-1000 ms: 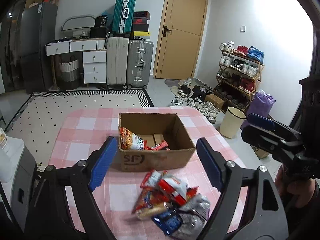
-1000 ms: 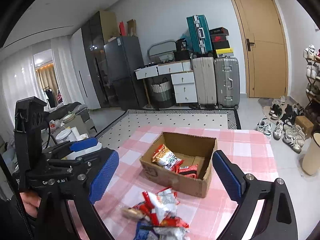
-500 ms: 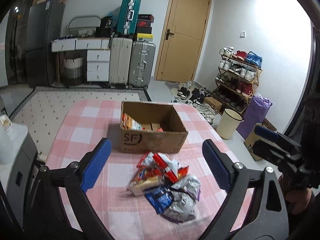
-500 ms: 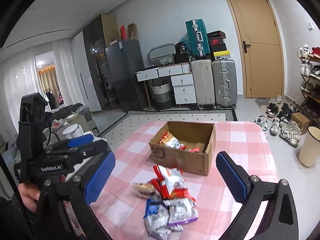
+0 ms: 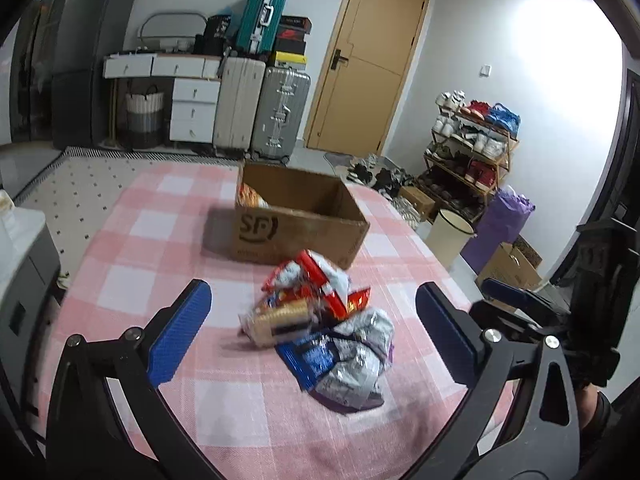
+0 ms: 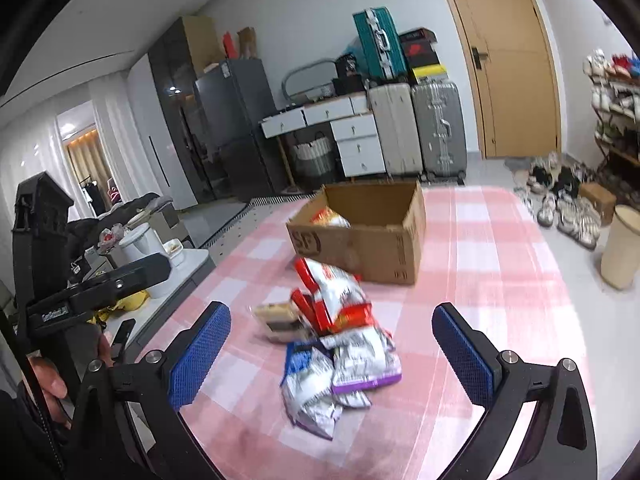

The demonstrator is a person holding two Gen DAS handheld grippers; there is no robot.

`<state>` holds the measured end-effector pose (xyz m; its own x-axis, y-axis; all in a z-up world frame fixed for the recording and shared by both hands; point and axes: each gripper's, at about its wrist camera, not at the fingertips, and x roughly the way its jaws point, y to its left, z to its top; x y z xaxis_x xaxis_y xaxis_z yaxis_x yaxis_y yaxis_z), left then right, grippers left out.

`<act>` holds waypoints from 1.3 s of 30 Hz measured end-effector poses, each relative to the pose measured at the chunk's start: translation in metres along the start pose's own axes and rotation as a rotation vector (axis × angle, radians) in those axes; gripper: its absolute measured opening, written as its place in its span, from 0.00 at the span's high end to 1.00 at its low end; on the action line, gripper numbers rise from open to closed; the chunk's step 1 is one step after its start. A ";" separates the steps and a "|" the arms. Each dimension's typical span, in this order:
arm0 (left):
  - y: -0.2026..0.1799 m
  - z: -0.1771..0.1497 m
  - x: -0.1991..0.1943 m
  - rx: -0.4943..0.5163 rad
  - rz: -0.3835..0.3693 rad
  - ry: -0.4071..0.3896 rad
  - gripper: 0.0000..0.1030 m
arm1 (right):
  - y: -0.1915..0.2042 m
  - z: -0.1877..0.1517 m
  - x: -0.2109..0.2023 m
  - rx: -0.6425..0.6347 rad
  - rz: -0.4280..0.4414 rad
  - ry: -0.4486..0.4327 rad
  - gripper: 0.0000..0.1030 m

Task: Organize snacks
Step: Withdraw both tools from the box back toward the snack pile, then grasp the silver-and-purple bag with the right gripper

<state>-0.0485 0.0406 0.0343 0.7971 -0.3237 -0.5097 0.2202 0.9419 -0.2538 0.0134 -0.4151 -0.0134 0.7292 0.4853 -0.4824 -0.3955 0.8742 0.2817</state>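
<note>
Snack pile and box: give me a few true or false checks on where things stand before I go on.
1. The cardboard box stands open on the checked tablecloth. True.
2. The snack pile is inside the box. False: it lies on the cloth in front of the box.
3. The box is empty. False: an orange packet shows inside.
4. The right gripper holds nothing. True.
5. The left gripper grips a packet. False: its fingers are opening, nothing held.

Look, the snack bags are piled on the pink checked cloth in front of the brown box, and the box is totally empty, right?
Not quite. The cardboard box is not empty: an orange snack bag already sits inside, as the right wrist view shows. The rest holds: the pile of snack bags lies on the pink checked cloth in front of it.
</note>
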 end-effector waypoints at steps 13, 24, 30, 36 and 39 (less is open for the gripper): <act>0.017 -0.058 0.073 0.000 -0.034 0.131 0.01 | -0.036 -0.042 0.059 0.088 0.022 0.115 0.01; 0.019 -0.074 0.109 0.006 -0.046 0.181 0.01 | -0.059 -0.046 0.101 0.117 0.050 0.187 0.01; 0.020 -0.078 0.127 0.003 -0.044 0.207 0.01 | -0.067 -0.044 0.125 0.140 0.096 0.225 0.01; 0.023 -0.080 0.139 0.004 -0.045 0.222 0.01 | -0.069 -0.047 0.149 0.154 0.133 0.269 0.01; 0.025 -0.082 0.143 0.000 -0.043 0.231 0.01 | -0.069 -0.047 0.156 0.160 0.144 0.278 0.01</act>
<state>0.0245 0.0102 -0.1124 0.6370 -0.3755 -0.6733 0.2508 0.9268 -0.2796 0.1279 -0.3992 -0.1470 0.4832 0.6084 -0.6296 -0.3750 0.7936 0.4791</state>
